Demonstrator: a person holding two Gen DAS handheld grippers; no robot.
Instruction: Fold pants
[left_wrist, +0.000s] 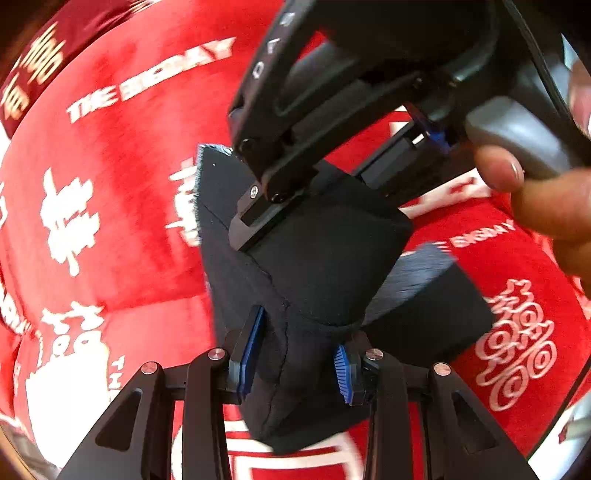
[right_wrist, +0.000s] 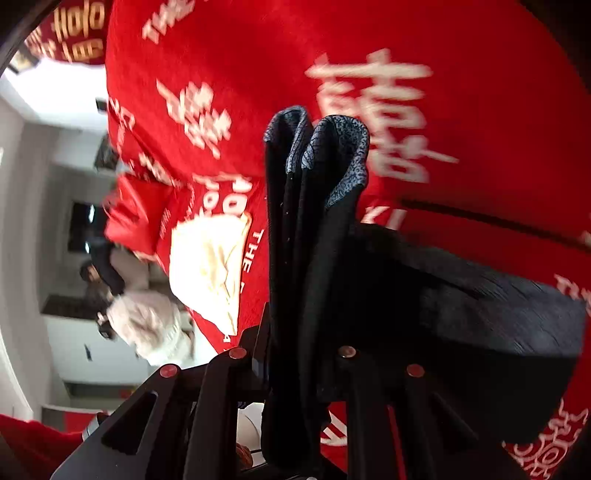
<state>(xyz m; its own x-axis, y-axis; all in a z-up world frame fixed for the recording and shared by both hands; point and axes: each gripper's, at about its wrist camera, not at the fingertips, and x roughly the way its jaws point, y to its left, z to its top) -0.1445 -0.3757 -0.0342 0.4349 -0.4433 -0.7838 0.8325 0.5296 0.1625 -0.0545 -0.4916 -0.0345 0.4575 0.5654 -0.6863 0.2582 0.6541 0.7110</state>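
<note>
Left wrist: both grippers' fingers (left_wrist: 258, 347) clamp the dark pants (left_wrist: 325, 258) above red cloth (left_wrist: 122, 184)

In the right wrist view the dark folded fabric pants (right_wrist: 317, 258) cover the right tongs' (right_wrist: 295, 363) pads, so their grip cannot be read directly. Motion smears the white lettering of the red printed cloth (right_wrist: 258, 55). A pale figure (right_wrist: 147, 325) at the left is too blurred to identify. In the left wrist view the person's bare hand (left_wrist: 546, 199) runs off the right edge.
</note>
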